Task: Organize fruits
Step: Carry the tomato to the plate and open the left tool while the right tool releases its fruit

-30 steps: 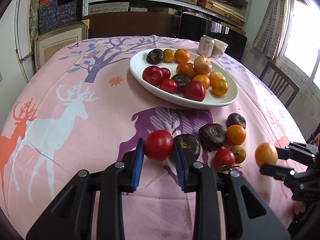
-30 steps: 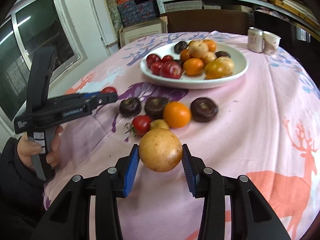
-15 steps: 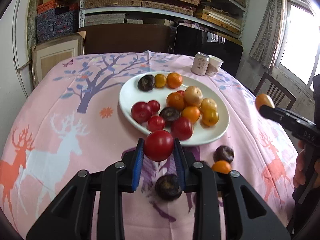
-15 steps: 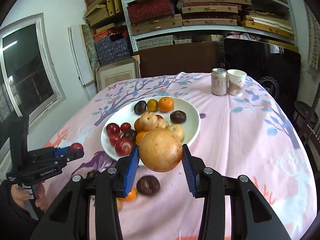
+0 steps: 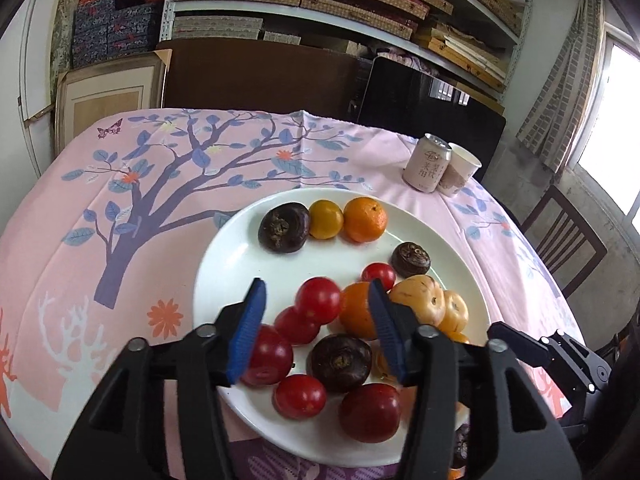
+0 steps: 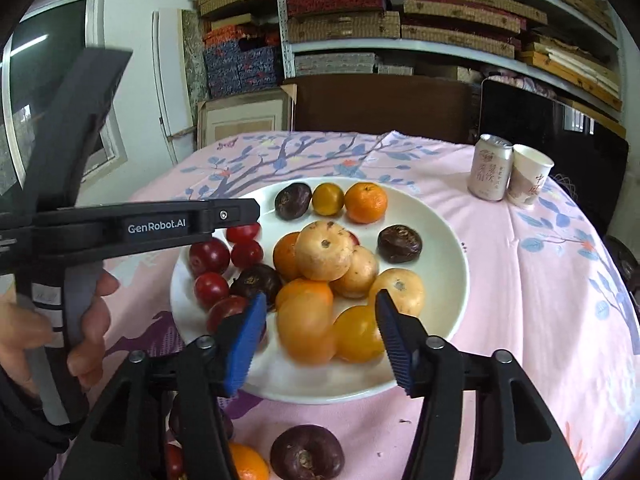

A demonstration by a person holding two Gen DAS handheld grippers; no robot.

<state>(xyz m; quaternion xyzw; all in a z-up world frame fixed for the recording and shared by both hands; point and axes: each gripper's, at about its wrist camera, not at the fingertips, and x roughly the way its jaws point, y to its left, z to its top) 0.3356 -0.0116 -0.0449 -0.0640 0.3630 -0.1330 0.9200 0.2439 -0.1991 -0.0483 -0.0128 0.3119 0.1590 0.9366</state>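
A white plate (image 5: 232, 256) (image 6: 448, 240) on the pink tablecloth holds several red, orange, yellow and dark purple fruits. My left gripper (image 5: 316, 328) is open above the plate's near left part; a red tomato (image 5: 319, 300) sits free between its blue pads on other red fruits. My right gripper (image 6: 320, 338) is open above the plate's near edge; a blurred orange-yellow fruit (image 6: 306, 334) lies between its pads on the plate. The left gripper's body (image 6: 160, 226) crosses the right wrist view over the red fruits.
A drink can (image 5: 427, 168) (image 6: 491, 168) and a paper cup (image 5: 459, 174) (image 6: 530, 180) stand at the far right of the table. A dark fruit (image 6: 306, 454) and an orange one (image 6: 246, 464) lie on the cloth before the plate. A chair (image 5: 560, 236) stands right.
Both grippers moved forward over the plate and opened. The red tomato left the left gripper and the yellow fruit left the right one; both now rest on the plate.
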